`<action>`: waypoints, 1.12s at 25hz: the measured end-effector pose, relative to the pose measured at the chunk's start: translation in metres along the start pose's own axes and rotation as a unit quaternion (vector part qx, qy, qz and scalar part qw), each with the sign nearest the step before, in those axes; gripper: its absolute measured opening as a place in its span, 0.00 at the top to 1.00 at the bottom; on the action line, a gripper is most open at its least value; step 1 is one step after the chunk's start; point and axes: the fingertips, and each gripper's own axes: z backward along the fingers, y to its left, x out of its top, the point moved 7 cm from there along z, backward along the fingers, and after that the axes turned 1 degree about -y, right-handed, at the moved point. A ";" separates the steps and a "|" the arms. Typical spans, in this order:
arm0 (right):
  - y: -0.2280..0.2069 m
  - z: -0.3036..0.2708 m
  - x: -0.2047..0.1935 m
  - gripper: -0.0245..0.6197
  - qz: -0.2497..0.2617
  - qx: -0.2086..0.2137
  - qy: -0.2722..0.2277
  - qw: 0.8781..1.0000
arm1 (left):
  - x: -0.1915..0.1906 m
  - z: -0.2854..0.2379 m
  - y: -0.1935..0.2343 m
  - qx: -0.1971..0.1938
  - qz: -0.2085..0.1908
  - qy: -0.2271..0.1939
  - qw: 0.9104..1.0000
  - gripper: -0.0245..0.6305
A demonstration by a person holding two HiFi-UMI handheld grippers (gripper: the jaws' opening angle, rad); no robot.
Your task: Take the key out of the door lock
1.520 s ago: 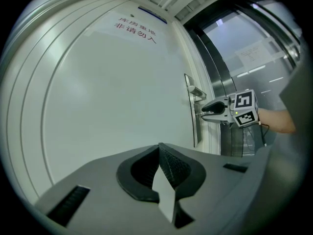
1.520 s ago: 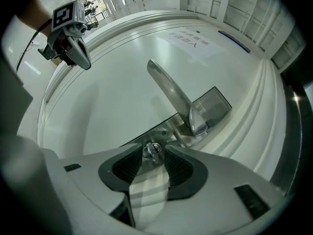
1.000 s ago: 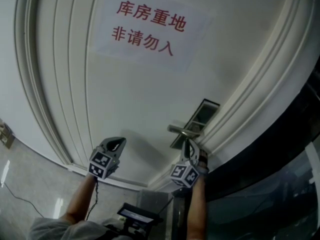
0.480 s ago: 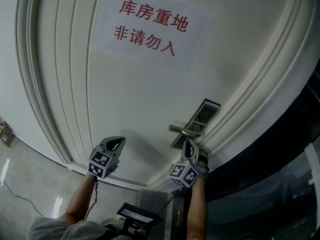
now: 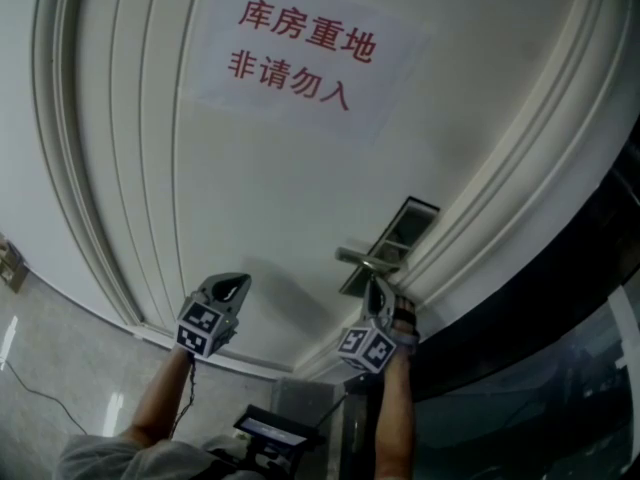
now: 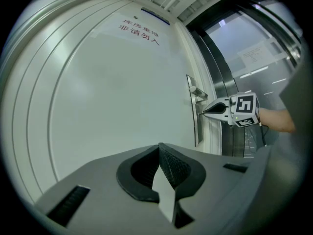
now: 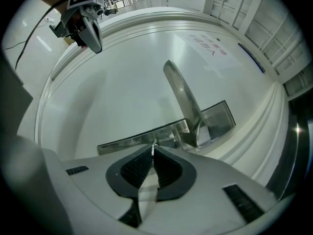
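A steel lock plate [image 5: 392,240] with a lever handle [image 5: 362,260] is set at the right edge of a white door [image 5: 280,188]. My right gripper [image 5: 378,288] has its tips at the plate below the handle. In the right gripper view a thin metal key [image 7: 153,147] shows as a sliver between the fingertips, against the lock plate [image 7: 127,140]; the jaws are closing and pinch it. My left gripper [image 5: 233,286] hangs apart to the left, near the bare door panel, shut with nothing in it [image 6: 159,148].
A paper sign [image 5: 300,53] with red characters is stuck high on the door. Moulded door frame [image 5: 500,168] and a dark glass panel [image 5: 560,368] lie right of the lock. A grey tiled wall [image 5: 40,368] is at the lower left.
The right gripper has shifted very slightly at the lock plate. The left gripper has stayed where it was.
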 end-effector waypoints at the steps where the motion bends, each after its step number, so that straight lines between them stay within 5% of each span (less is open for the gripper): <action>1: 0.000 0.000 0.000 0.93 0.003 0.000 0.001 1.000 | 0.000 0.000 0.000 0.000 0.000 0.000 1.000 0.95; 21: 0.006 -0.001 0.002 0.93 0.131 -0.001 0.024 0.991 | -0.001 0.001 0.001 0.002 0.000 -0.001 1.000 0.95; 28: 0.003 0.007 0.004 0.93 0.137 0.000 0.024 0.990 | 0.001 -0.001 0.003 -0.003 0.003 -0.004 1.000 0.95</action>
